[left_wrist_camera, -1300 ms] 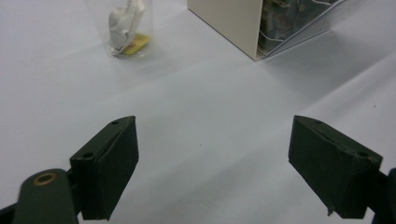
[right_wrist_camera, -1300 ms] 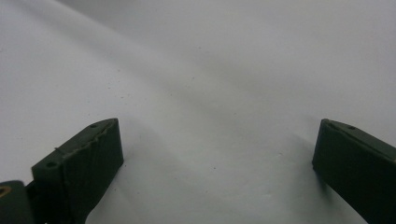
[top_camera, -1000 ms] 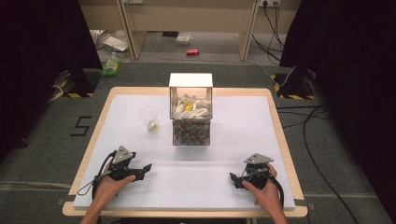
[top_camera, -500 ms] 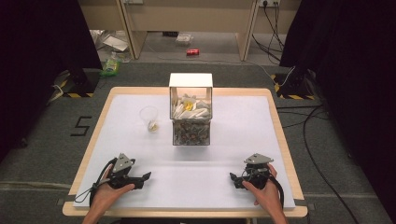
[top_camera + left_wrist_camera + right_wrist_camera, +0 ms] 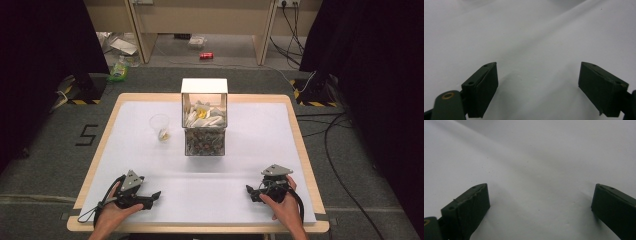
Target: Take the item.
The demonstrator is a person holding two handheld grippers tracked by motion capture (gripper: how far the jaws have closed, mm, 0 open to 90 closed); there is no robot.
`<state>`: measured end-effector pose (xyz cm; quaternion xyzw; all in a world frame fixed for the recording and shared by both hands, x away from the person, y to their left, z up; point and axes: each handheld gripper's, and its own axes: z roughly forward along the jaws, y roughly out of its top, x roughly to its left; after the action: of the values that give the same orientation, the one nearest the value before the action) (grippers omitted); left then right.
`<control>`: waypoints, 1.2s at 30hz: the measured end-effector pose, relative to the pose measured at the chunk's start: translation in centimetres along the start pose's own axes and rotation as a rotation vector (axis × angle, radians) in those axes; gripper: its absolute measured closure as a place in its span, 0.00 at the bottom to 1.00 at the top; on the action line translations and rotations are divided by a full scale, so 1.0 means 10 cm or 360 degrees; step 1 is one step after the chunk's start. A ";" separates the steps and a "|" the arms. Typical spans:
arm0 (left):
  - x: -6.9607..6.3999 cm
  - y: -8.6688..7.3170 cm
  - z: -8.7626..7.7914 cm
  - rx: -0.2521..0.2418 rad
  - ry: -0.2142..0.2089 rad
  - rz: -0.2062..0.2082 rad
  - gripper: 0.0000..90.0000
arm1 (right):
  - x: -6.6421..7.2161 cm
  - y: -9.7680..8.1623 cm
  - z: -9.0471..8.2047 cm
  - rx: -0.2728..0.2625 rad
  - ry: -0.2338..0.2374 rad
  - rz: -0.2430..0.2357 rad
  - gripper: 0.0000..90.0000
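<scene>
Both hands rest at the near edge of the worktop point(image 5: 250, 150), which is covered by a white sheet inside a pale wooden rim. The left gripper point(image 5: 150, 196) lies near the left corner, pointing toward the middle, and in the left gripper view its two black jaws stand wide apart over bare white surface — nothing between them. The right gripper point(image 5: 251, 191) sits near the right corner, pointing left, a grey three-cornered plate on top; in the right gripper view its jaws are likewise spread wide and empty. Well beyond both, at the centre of the worktop, stands a clear box point(image 5: 204, 122) with a white back panel, holding pale and yellow pieces above a layer of small dark bits. Just to its left — apart, not touching — stands a clear plastic cup point(image 5: 160, 127), upright, with something small and yellowish at its bottom.
</scene>
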<state>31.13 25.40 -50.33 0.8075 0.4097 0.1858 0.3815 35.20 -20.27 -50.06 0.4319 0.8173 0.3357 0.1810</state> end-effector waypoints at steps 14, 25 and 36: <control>-0.04 -0.08 -0.04 -0.0010 0.0022 0.0005 0.18 | 0.00 0.00 0.00 0.0000 0.0000 0.0000 0.03; -0.08 -0.14 -0.09 -0.0030 0.0039 -0.0008 0.18 | 0.00 0.00 0.00 0.0000 0.0000 0.0000 0.03; -0.09 -0.21 -0.11 -0.0080 0.0053 -0.0061 0.17 | 0.00 0.00 0.00 0.0000 -0.0001 -0.0001 0.03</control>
<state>28.83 25.96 -51.29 0.7864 0.4266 0.2021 0.3984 35.20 -20.27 -50.06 0.4317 0.8174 0.3356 0.1814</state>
